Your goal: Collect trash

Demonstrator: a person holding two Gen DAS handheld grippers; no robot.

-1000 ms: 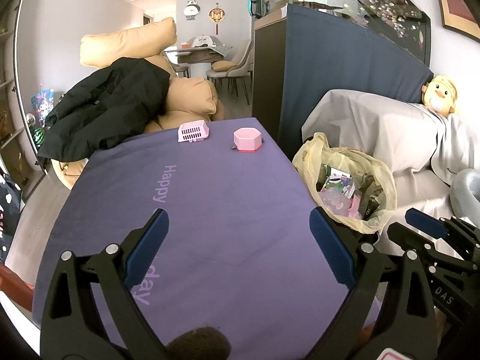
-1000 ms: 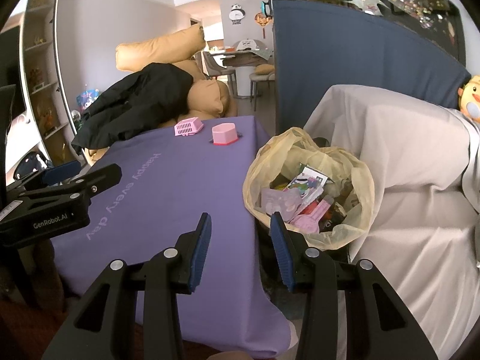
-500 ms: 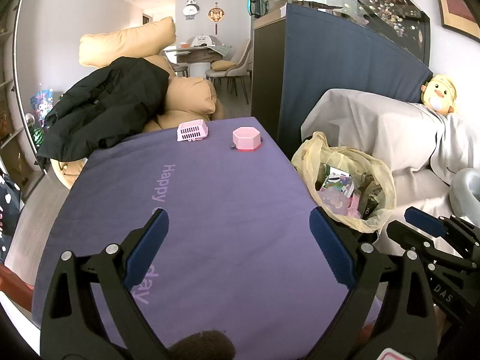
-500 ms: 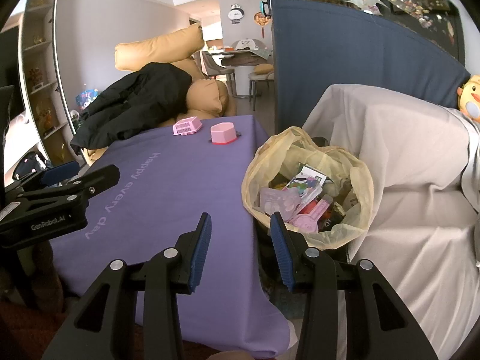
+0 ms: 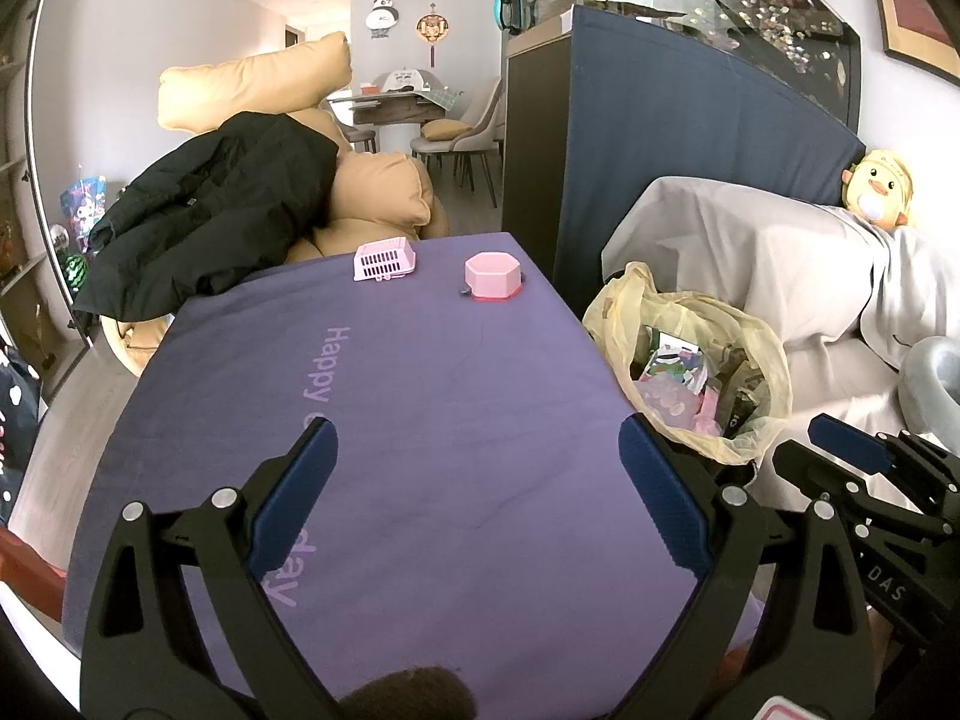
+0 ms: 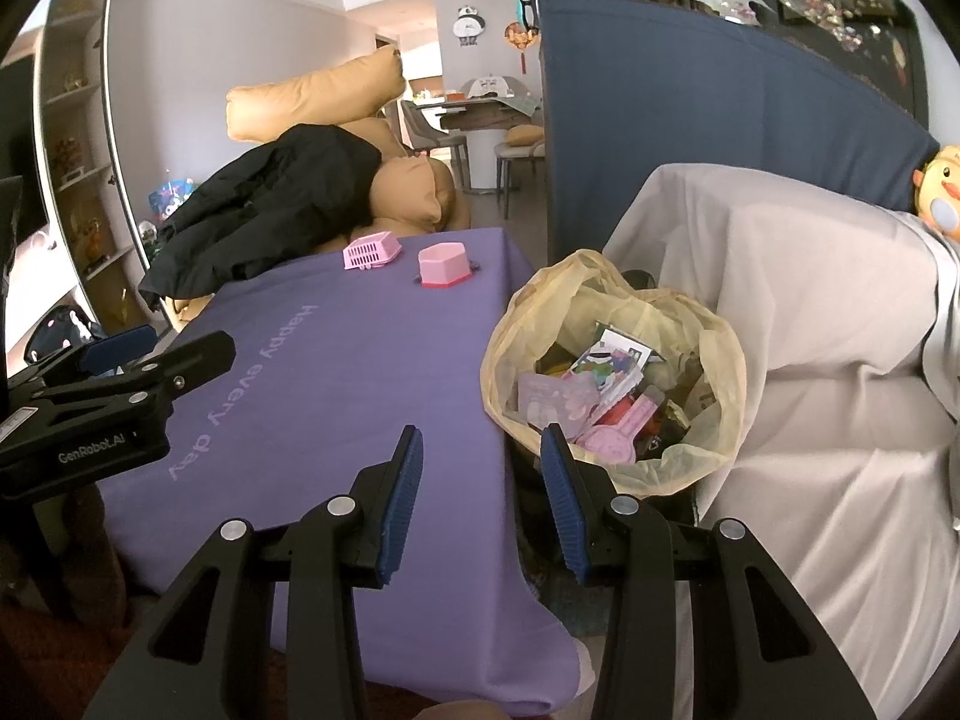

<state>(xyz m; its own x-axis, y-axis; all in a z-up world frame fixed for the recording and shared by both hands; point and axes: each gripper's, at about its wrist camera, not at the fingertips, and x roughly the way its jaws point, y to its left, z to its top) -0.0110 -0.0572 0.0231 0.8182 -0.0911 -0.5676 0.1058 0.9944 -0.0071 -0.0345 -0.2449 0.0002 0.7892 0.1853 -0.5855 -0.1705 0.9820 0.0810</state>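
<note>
both tools [image 5: 477, 462] [image 6: 480, 468] empty; trash bag [image 6: 612, 360] mouth apparently faces up.

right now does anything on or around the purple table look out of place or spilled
Nothing looks spilled. The trash sits inside the yellow bag beside the purple table. Only a pink basket and a pink hexagonal box stand upright at the far end. Both claws are empty.

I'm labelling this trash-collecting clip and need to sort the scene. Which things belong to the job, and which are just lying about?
Part of the job:
- yellow trash bag, open and holding wrappers
- left hand-held gripper, open, empty
- right hand-held gripper, open, empty

Just lying about:
- pink basket
- pink hexagonal box
- black jacket
- duck plush
</note>
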